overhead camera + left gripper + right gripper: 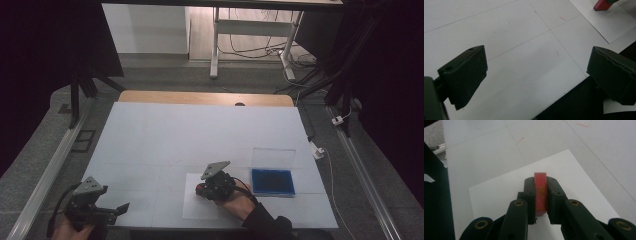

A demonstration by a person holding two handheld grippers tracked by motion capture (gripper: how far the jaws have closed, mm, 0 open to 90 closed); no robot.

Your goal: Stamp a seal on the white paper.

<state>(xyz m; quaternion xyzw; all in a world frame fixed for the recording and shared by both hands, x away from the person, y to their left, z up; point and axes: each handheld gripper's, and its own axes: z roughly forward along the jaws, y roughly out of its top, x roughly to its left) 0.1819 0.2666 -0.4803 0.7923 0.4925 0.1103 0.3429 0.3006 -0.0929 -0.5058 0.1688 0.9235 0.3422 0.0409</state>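
Right gripper (540, 195) clamped on a red block (540, 192), over a white paper sheet (499, 192), sheet's far edge just ahead, bare table (165, 135) beyond, blue case (272, 181) near its right, left gripper (536, 75) jaws wide apart, nothing between, at the table's near edge.

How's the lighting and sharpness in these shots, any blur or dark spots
High view: dim, table evenly lit, corners nearly black, soft grain. Left gripper view: table sharp, near jaws of the left gripper soft. Right gripper view: red block in the right gripper fairly crisp, white sheet bright, no glare.
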